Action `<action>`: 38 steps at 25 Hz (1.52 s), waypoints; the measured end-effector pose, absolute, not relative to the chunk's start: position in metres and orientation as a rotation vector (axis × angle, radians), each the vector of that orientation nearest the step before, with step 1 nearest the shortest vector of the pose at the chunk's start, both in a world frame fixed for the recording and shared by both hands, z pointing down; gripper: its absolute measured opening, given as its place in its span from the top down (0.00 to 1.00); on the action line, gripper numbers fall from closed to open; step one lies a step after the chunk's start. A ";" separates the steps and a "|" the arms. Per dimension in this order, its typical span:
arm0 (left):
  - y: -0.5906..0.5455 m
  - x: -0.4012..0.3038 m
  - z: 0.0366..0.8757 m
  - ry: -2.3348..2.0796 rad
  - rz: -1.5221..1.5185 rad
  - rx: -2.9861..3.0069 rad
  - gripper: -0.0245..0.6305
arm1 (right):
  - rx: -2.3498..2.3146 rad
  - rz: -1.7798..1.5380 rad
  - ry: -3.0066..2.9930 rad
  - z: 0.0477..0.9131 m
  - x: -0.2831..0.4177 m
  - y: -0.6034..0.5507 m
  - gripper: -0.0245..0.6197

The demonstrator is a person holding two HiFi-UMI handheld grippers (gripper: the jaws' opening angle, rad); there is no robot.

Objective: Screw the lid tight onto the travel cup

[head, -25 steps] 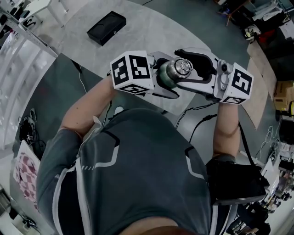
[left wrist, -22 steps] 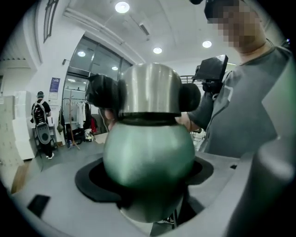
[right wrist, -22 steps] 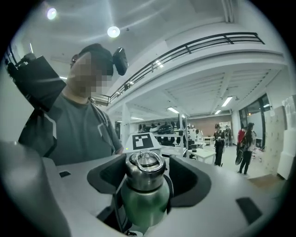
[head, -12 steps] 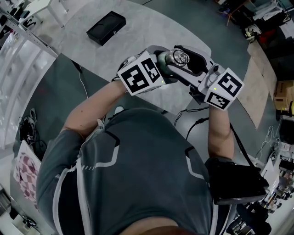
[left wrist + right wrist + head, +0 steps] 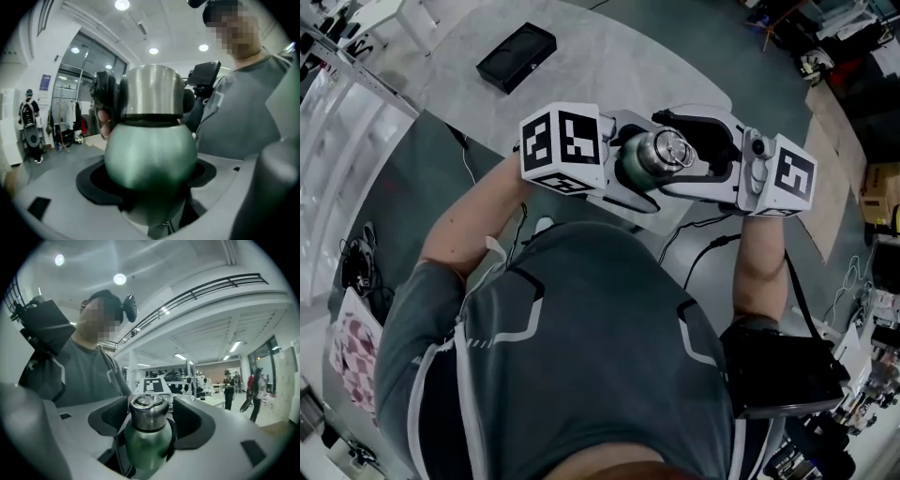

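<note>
A green travel cup (image 5: 635, 165) with a steel screw lid (image 5: 668, 147) hangs in the air in front of the person's chest. My left gripper (image 5: 630, 171) is shut on the green body (image 5: 150, 154), and in the left gripper view the lid (image 5: 151, 91) points away from it. My right gripper (image 5: 682, 150) reaches in from the other side, its jaws around the lid (image 5: 148, 409). Those jaws are opening, and a gap shows between each black pad (image 5: 108, 420) and the lid. The cup body (image 5: 146, 446) fills the bottom of the right gripper view.
A black box (image 5: 517, 56) lies on the pale round table (image 5: 609, 66) beyond the grippers. Cables (image 5: 705, 246) run over the floor below the right arm. A black pack (image 5: 783, 370) hangs at the person's right hip. Other people stand far off in both gripper views.
Half a second ago both grippers and the cup were twisted and tilted. Now they are back level, as one second ago, with the right jaws around the lid.
</note>
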State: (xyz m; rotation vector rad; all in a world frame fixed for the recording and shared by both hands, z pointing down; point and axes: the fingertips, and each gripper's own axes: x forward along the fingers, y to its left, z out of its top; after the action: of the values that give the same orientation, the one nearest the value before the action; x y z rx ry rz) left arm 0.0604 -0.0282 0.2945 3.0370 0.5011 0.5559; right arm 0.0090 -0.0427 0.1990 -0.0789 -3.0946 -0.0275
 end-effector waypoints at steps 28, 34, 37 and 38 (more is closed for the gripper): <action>-0.014 0.058 0.284 0.612 0.547 2.976 0.35 | -0.186 -0.012 -3.078 0.204 0.012 -0.031 0.48; -0.030 0.066 0.290 0.384 0.572 3.017 0.35 | -0.060 -0.049 -3.138 0.198 0.009 -0.045 0.53; -0.072 0.068 0.313 -0.035 0.687 3.009 0.35 | 0.339 -0.005 -3.080 0.218 0.016 -0.078 0.53; -0.087 0.067 0.322 -0.174 0.733 2.996 0.35 | 0.480 0.024 -3.051 0.226 0.018 -0.089 0.53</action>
State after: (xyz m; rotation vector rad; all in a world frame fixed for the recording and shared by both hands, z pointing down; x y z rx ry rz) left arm 0.0665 -0.0866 0.3216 2.9964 -0.1743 0.7333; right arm 0.0181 -0.0891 0.2264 0.4797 -3.0506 0.0240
